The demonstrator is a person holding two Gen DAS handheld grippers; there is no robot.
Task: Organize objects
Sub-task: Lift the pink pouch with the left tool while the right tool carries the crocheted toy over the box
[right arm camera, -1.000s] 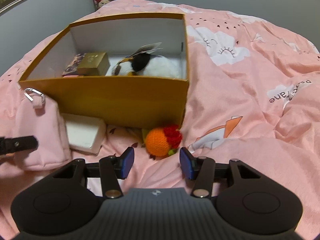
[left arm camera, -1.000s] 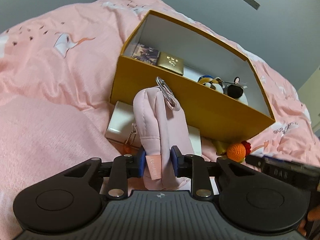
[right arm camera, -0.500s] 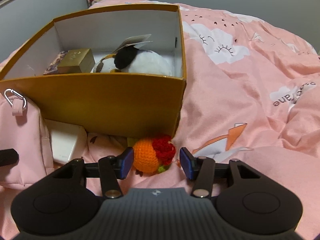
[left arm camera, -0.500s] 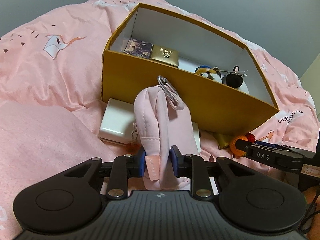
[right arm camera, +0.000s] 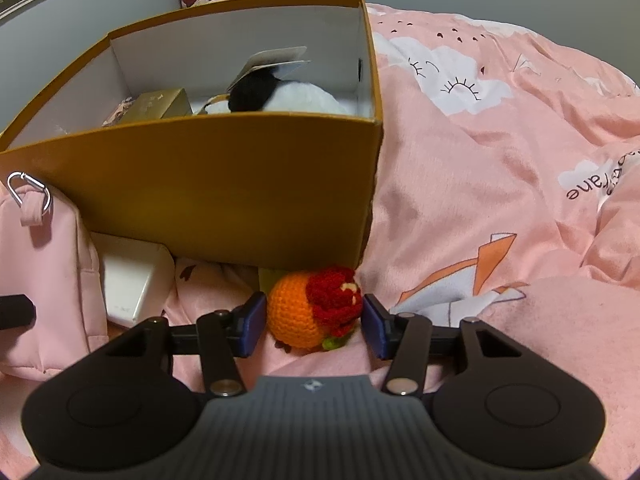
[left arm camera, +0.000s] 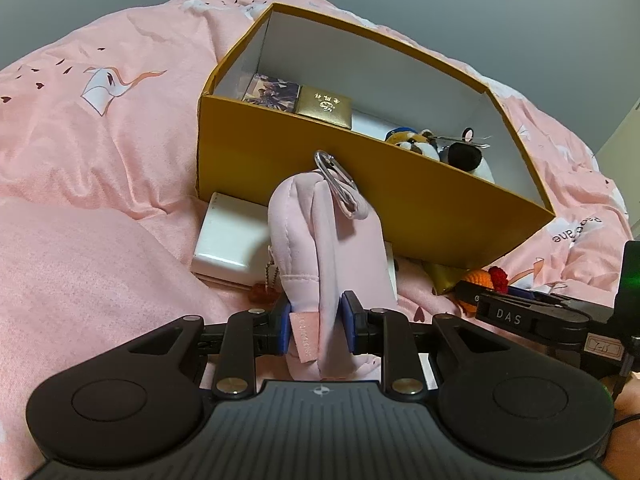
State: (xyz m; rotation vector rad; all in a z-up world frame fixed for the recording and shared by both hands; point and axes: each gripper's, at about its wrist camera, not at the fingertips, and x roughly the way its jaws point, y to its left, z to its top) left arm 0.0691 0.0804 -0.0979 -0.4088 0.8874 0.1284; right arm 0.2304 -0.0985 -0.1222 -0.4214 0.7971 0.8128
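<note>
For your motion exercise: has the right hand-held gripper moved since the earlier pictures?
Yes. The right hand-held gripper has closed in on the crocheted orange, which now sits between its open fingers.

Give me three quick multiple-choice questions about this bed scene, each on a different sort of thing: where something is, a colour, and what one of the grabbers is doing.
1. Where does the crocheted orange toy lie?
A. inside the yellow box
B. on the bedspread by the box's near corner
C. on top of the white box

2. What colour is the box's outside wall?
A. mustard yellow
B. green
C. black

3. What is the left gripper doing?
A. hanging open over nothing
B. clamped on the pink pouch
C. gripping the plush dog

Answers:
1 B: it rests on the pink bedspread, outside the yellow box, between the open right gripper's pads.
2 A: the wall facing the cameras is mustard yellow, the inside white.
3 B: its blue pads squeeze the pink pouch from both sides.
</note>
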